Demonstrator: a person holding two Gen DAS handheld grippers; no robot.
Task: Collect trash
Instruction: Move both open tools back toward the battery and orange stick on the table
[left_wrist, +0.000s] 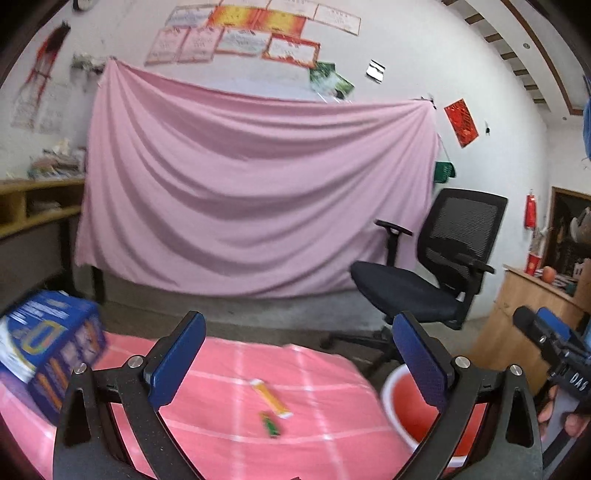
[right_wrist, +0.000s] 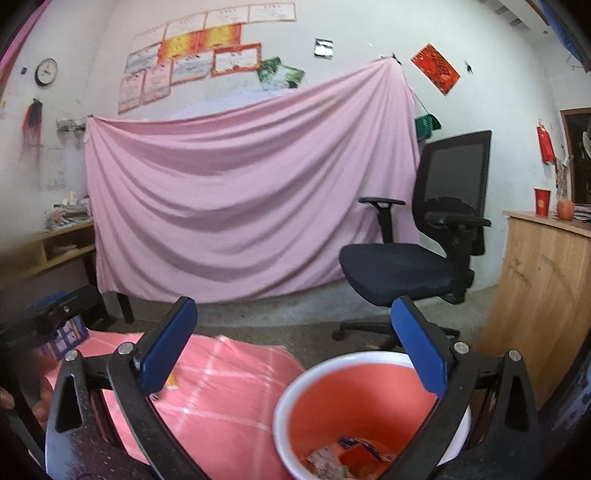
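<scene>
An orange and white wrapper (left_wrist: 270, 398) and a small green wrapper (left_wrist: 272, 425) lie on the pink checked tablecloth (left_wrist: 221, 406). My left gripper (left_wrist: 301, 360) hovers above them, open and empty. A red bin with a white rim (right_wrist: 354, 410) stands just past the table's right edge; crumpled packets (right_wrist: 347, 456) lie at its bottom. Over the bin's rim my right gripper (right_wrist: 295, 347) stands open, with nothing between its blue pads. The bin (left_wrist: 413, 410) also shows at lower right in the left wrist view, and the right gripper (left_wrist: 554, 339) at that view's far right.
A blue printed box (left_wrist: 48, 347) sits on the table's left end. Behind the table a black office chair (right_wrist: 417, 254) stands on the grey floor before a pink sheet (left_wrist: 251, 184) hung on the wall. A wooden cabinet (right_wrist: 546, 288) stands right, a wooden shelf (left_wrist: 37, 206) left.
</scene>
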